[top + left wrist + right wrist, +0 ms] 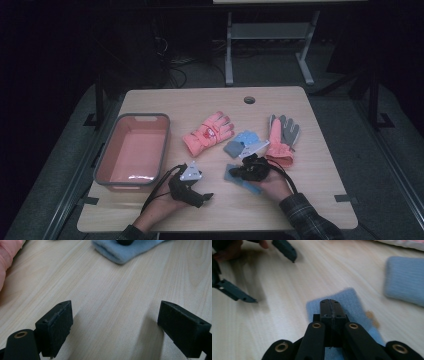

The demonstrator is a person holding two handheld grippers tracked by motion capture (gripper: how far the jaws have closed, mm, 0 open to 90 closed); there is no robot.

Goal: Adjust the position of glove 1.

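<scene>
As the right gripper (329, 305) pinched a blue glove (348, 302), the bin (131, 150) waited at nine o'clock, left gripper (115, 327) spread.

Wooden table (175, 102): pink bin (131, 150) at left; pink glove (207, 132), blue-grey glove (242, 142), coral-grey glove (281, 135) mid-table; left gripper (207, 196), right gripper (235, 172) near front edge.

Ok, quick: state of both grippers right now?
Left gripper: open, nothing between the jaws.
Right gripper: shut, over the blue glove; grip cannot be told.
</scene>
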